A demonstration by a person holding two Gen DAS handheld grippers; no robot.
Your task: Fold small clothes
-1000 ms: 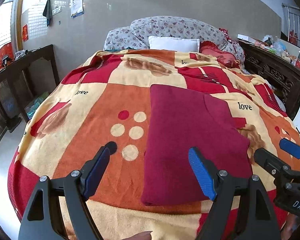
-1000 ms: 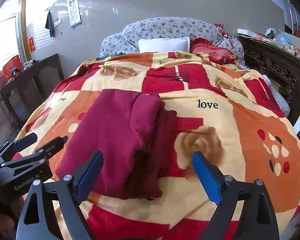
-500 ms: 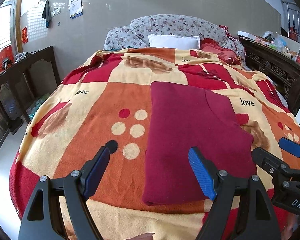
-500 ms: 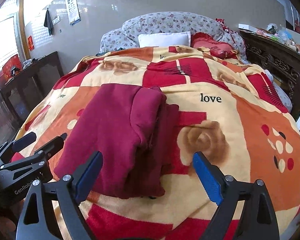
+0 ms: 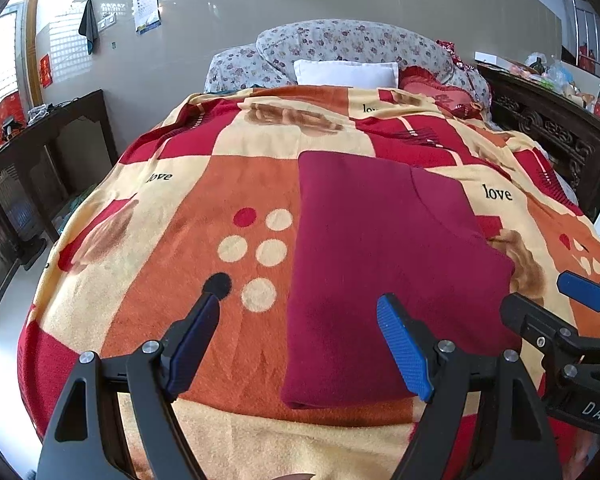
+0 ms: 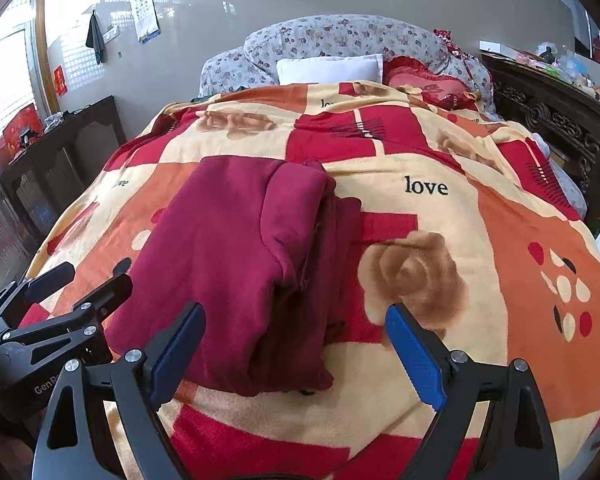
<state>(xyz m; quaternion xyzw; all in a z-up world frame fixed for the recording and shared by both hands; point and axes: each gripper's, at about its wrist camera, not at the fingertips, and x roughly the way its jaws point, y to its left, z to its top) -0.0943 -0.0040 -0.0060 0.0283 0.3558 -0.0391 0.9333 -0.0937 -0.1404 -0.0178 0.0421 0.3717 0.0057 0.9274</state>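
Note:
A dark red garment lies folded into a long rectangle on the patterned blanket. My left gripper hovers open above its near left edge, nothing between the blue pads. The right gripper shows at the right edge of that view. In the right wrist view the same garment shows its stacked folded layers along its right side. My right gripper stands open over the garment's near right corner, holding nothing. The left gripper is visible at the lower left there, also open.
Floral pillows and a white pillow lie at the bed's head. A dark carved wooden cabinet runs along the right side, a dark table along the left. A red cushion rests near the pillows.
Both views have drifted only slightly; the garment and both open grippers stay as they were.

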